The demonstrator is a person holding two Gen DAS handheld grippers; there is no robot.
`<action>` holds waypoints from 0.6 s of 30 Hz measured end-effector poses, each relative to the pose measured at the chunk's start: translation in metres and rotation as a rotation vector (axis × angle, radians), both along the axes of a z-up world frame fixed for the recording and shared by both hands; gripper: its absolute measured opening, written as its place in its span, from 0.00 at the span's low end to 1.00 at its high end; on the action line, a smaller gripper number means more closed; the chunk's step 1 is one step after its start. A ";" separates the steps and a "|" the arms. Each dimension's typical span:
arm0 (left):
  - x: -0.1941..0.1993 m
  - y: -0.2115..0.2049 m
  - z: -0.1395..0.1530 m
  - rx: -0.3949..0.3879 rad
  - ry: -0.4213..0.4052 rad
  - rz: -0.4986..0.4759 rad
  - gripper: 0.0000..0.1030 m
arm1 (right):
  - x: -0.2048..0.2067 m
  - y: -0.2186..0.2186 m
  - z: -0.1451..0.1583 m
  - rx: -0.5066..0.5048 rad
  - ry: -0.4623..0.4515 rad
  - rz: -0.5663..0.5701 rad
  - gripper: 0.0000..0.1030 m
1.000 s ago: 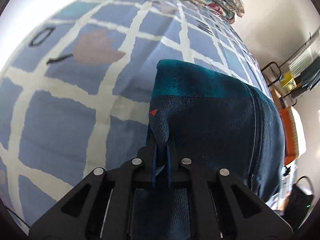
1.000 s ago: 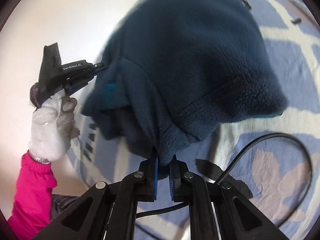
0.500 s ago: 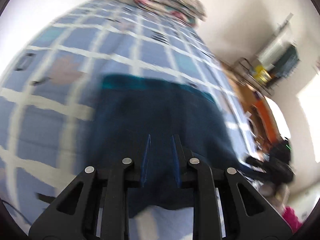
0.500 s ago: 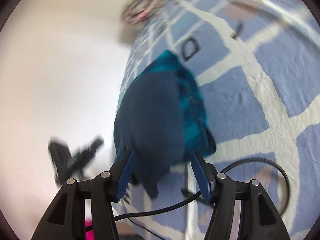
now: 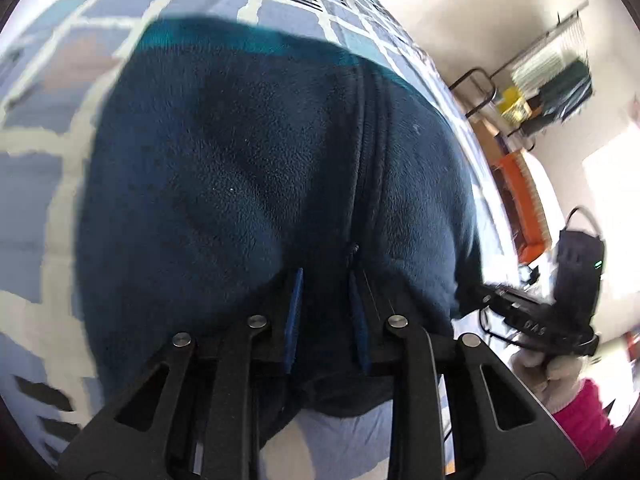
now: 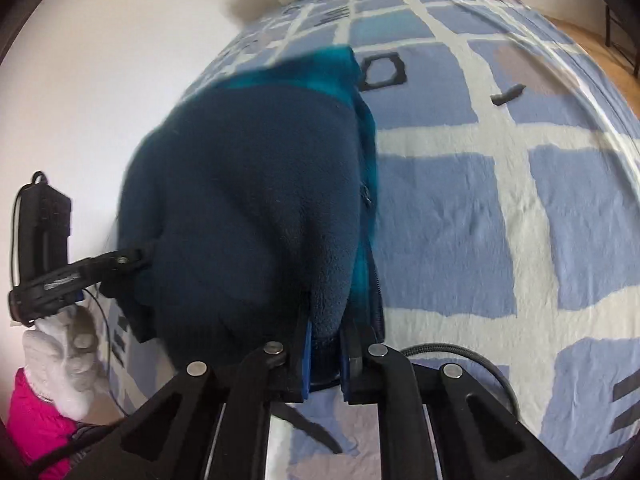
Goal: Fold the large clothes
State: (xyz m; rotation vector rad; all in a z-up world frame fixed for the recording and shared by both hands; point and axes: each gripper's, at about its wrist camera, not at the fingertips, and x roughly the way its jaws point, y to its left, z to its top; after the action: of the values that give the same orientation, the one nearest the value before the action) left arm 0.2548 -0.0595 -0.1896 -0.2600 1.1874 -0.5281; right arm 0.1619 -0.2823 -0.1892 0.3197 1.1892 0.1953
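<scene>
Left wrist view: the left gripper (image 5: 325, 304) has its blue pads set a narrow way apart over the near hem of the navy fleece jacket (image 5: 256, 184), which lies folded on the bed (image 5: 36, 184). Dark pile sits between the pads, but whether they actually pinch it I cannot tell. A zip seam runs up the jacket toward a teal band at its far edge. The fleece is thick and nubbly, and it mounds rather than lying flat. The right gripper (image 5: 486, 298) reaches the jacket's right edge from the side, held by a gloved hand.

Right wrist view: the right gripper (image 6: 325, 354) is closed down on a plump roll of the jacket's (image 6: 248, 216) near corner, navy outside with teal lining showing at the edge. The left gripper (image 6: 138, 258) touches the opposite side. The bed sheet (image 6: 500, 208) is smooth cotton in a blue and cream check. A braided cable (image 6: 460, 354) curls near the right gripper.

The step seems to be squaring the folded bundle. To do it well, both corners should travel level and together, as heavy fleece tends to slump and spring open.
</scene>
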 end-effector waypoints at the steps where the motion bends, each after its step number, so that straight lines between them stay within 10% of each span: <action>1: -0.001 0.000 0.008 0.018 -0.012 -0.005 0.25 | 0.000 0.002 0.005 -0.012 -0.009 0.006 0.12; 4: 0.000 0.009 0.043 0.019 -0.096 0.009 0.25 | 0.003 -0.008 0.031 0.005 -0.036 -0.046 0.33; 10: 0.031 0.030 0.085 -0.041 -0.194 0.148 0.26 | 0.025 -0.004 0.104 -0.084 -0.279 -0.062 0.36; 18: 0.081 0.018 0.072 -0.098 -0.160 0.204 0.25 | 0.119 0.042 0.083 0.030 -0.270 0.052 0.30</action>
State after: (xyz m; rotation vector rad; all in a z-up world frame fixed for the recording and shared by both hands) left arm 0.3357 -0.0412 -0.1175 -0.4106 0.9685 -0.4205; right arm 0.2811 -0.2401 -0.1063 0.2790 0.9285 0.2924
